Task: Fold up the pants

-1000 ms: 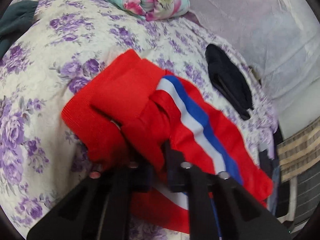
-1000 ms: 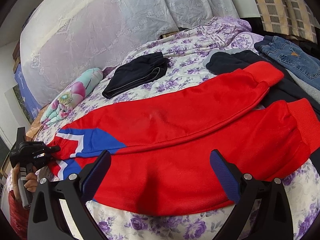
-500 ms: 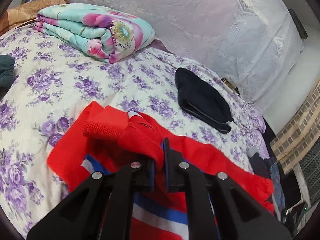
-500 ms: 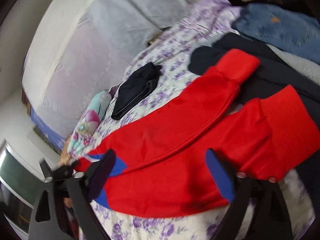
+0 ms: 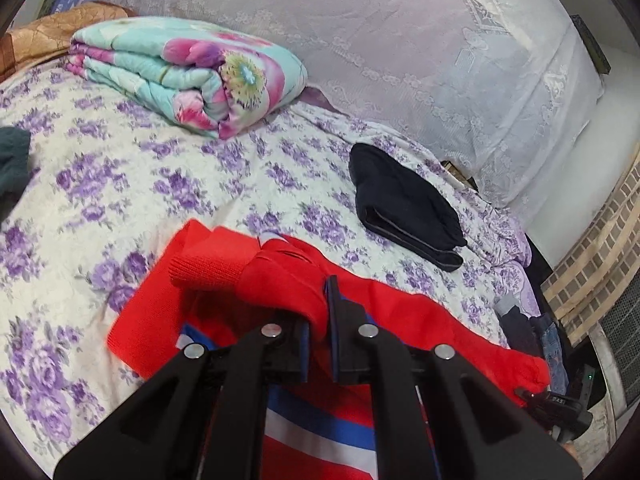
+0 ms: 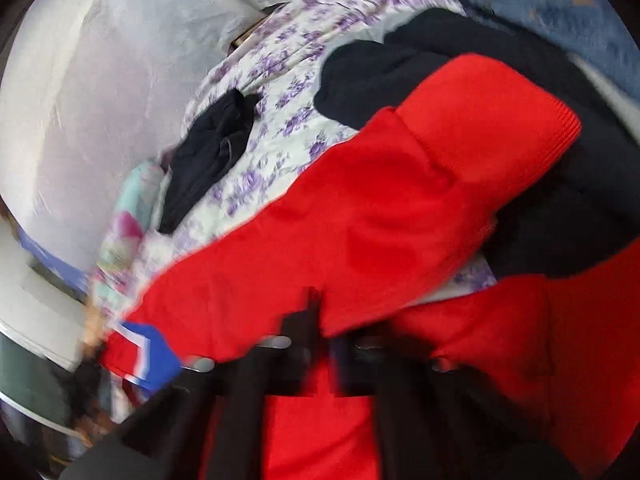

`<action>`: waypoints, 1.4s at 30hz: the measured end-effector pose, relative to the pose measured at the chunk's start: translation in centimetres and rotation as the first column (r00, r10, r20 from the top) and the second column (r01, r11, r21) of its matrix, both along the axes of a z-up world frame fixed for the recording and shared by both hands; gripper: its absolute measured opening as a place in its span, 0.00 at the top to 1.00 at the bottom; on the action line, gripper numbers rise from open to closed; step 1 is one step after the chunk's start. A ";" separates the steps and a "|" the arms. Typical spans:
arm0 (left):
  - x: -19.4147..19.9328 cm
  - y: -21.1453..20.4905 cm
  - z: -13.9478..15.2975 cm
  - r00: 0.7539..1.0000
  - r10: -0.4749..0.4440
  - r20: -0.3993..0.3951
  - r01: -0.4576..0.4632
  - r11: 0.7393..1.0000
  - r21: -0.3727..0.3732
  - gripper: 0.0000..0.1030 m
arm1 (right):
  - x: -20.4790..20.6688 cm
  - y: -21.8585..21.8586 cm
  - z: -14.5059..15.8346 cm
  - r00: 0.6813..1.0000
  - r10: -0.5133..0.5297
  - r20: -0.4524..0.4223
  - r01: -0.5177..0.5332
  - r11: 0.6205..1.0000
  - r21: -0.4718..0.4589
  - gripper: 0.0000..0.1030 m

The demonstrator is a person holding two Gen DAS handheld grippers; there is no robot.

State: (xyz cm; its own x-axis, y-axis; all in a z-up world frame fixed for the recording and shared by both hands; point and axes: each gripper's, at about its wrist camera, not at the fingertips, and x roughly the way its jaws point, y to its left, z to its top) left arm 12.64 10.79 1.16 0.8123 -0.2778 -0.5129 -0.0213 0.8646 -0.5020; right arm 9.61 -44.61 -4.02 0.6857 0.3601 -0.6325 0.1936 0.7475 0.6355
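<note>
- My left gripper (image 5: 318, 312) was pinched tight on a bunched fold of the red pants (image 5: 280, 280) near the waistband, where the blue and white stripe (image 5: 320, 428) ran under my fingers.
- The pants lay stretched across the flowered bedspread (image 5: 120, 168), waist end lifted at my left, legs trailing off to the right.
- Beyond them sat a rolled quilt (image 5: 188, 76) and a folded dark garment (image 5: 404, 208), both well apart from the pants.
- My right gripper (image 6: 326, 344) looked narrow, its fingers close together at the edge of the near leg; the picture was too blurred to swear it held cloth.
- The cuff (image 6: 492, 120) of the far leg rested on a dark pile of clothes (image 6: 560, 208).
- I judged this the first fold, one leg over the other.
- Next I would need both ends raised together and carried across evenly, keeping the fabric taut.
</note>
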 end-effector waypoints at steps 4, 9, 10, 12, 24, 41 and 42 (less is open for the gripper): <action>-1.9 0.6 1.8 0.998 0.017 0.061 -0.016 1.000 -0.022 0.94 | -3.8 0.1 3.5 0.983 0.035 0.181 -0.049 0.996 0.077 0.97; -5.6 2.1 4.1 0.992 0.007 0.129 0.006 0.994 -0.106 0.94 | -9.1 0.5 8.6 0.936 0.078 0.342 -0.105 0.993 0.061 0.97; -6.1 2.2 4.7 0.990 0.005 0.140 0.010 0.994 -0.107 0.94 | -9.4 0.5 9.3 0.933 0.082 0.350 -0.103 0.994 0.039 0.97; -4.9 1.8 6.0 0.992 -0.006 0.123 0.017 0.996 -0.087 0.94 | -7.7 0.3 10.2 0.938 0.096 0.334 -0.110 0.994 0.022 0.97; 10.9 0.9 -0.1 0.988 -0.002 -0.156 -0.020 0.990 -0.138 0.44 | 12.6 -0.9 6.6 0.966 -0.107 0.236 0.132 0.987 -0.093 0.37; -6.5 7.3 -4.1 0.973 0.003 -0.229 -0.036 0.989 -0.143 0.42 | -9.4 2.2 6.1 0.946 0.088 0.311 -0.017 0.975 -0.223 0.30; -6.7 6.7 -4.0 0.973 -0.006 -0.231 -0.028 0.989 -0.142 0.42 | -10.9 2.0 5.9 0.950 0.092 0.300 -0.029 0.978 -0.208 0.30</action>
State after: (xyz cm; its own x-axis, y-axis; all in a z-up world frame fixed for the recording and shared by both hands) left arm 5.95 17.51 -2.88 0.6803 -0.3540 -0.6418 -0.1597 0.7830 -0.6011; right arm -1.32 -42.56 1.86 0.8384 0.2955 -0.4580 -0.0360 0.8685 0.4943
